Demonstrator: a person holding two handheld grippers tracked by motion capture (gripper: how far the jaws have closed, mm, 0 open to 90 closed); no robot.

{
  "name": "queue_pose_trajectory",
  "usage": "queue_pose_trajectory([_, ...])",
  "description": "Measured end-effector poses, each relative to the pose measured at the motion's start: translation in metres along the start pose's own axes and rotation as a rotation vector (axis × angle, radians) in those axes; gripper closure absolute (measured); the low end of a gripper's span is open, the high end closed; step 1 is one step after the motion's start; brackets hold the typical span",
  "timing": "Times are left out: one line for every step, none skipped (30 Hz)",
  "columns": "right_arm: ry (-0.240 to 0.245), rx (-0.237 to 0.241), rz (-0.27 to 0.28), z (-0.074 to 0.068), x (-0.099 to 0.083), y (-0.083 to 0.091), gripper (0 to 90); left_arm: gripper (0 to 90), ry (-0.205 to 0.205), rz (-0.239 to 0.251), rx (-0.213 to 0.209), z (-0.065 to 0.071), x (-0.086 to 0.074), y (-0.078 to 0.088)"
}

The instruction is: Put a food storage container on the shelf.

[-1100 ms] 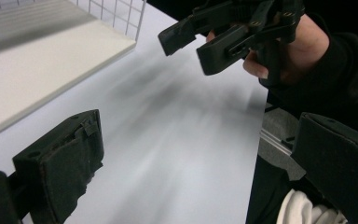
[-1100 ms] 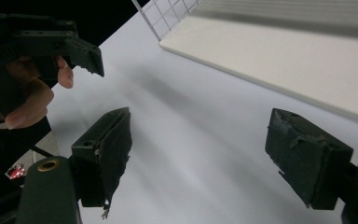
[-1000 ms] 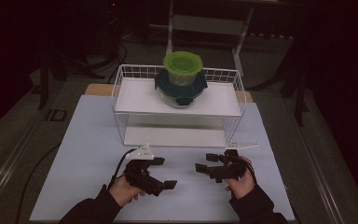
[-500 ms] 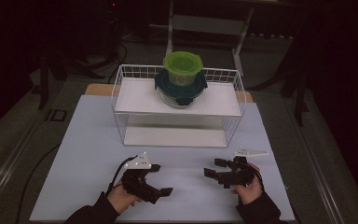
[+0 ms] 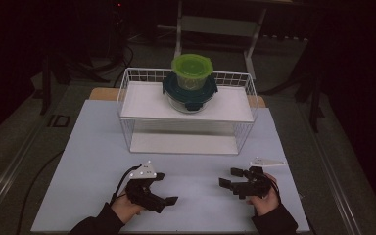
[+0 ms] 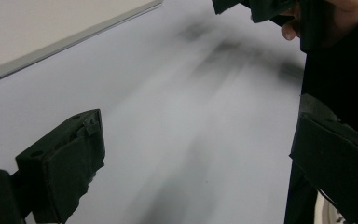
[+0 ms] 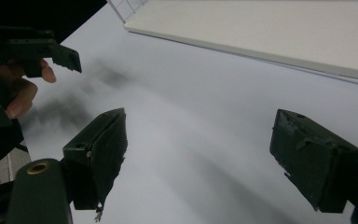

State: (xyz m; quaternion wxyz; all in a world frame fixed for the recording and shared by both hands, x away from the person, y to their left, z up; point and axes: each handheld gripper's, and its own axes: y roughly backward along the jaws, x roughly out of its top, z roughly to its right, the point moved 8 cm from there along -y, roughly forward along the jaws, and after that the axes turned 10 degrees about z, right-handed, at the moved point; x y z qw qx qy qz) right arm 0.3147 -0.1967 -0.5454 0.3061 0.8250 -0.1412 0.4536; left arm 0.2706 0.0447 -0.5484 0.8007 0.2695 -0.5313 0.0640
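Both tongs rest low at the near edge of the desk [image 5: 93, 147], well apart from the work; the left tongs [image 5: 164, 188] stand wide with nothing between the jaws, as the left gripper view confirms, and the right tongs [image 5: 230, 178] are likewise wide and empty, pointing inward toward the other hand. The things nearest to hand sit far ahead: a green-lidded container [image 5: 192, 71] stacked on a dark-lidded glass container [image 5: 190, 95], both on the upper shelf of the white wire rack [image 5: 127, 93]. The chief hazard, as I judge it, is the stack itself; a grip taken on the lower container alone could tip the green one off, and a reach that comes in too low would strike the rack's wire rim and jolt the shelf. The glass looks smooth, so a shallow pinch on its wall might slip; the lid's rim looks a safer hold. The dim light may also hide the thin wires on approach.
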Motion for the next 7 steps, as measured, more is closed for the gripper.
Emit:
queue_pose_trajectory([0.001,0.002,-0.001,0.0001,-0.0003,-0.0002,18.3,2.5,0.005,-0.001,-0.001,-0.0005,-0.0005,-0.0001])
queue_pose_trajectory([0.001,0.002,0.0,0.0003,-0.0005,-0.0003,18.3,2.5,0.007,0.0,-0.001,-0.0007,-0.0011,-0.0004])
queue_pose_trajectory([0.004,0.0,-0.002,0.0006,-0.0007,-0.0007,18.4,2.5,0.008,-0.006,-0.005,-0.0006,-0.002,-0.0007])
queue_pose_trajectory([0.005,0.001,-0.005,0.0007,-0.0011,-0.001,18.3,2.5,0.006,-0.011,-0.006,-0.0004,-0.0027,-0.001])
queue_pose_trajectory([0.006,0.001,-0.005,0.0008,-0.0013,-0.0013,18.4,2.5,0.003,-0.012,-0.008,0.0,-0.0032,-0.0016])
queue_pose_trajectory([0.006,0.001,-0.005,0.0008,-0.0013,-0.0013,18.4,2.5,0.003,-0.012,-0.008,0.0,-0.0032,-0.0016])
queue_pose_trajectory([0.006,0.002,-0.006,0.0008,-0.0016,-0.0016,18.4,2.5,-0.004,-0.016,-0.011,0.0009,-0.0039,-0.0026])
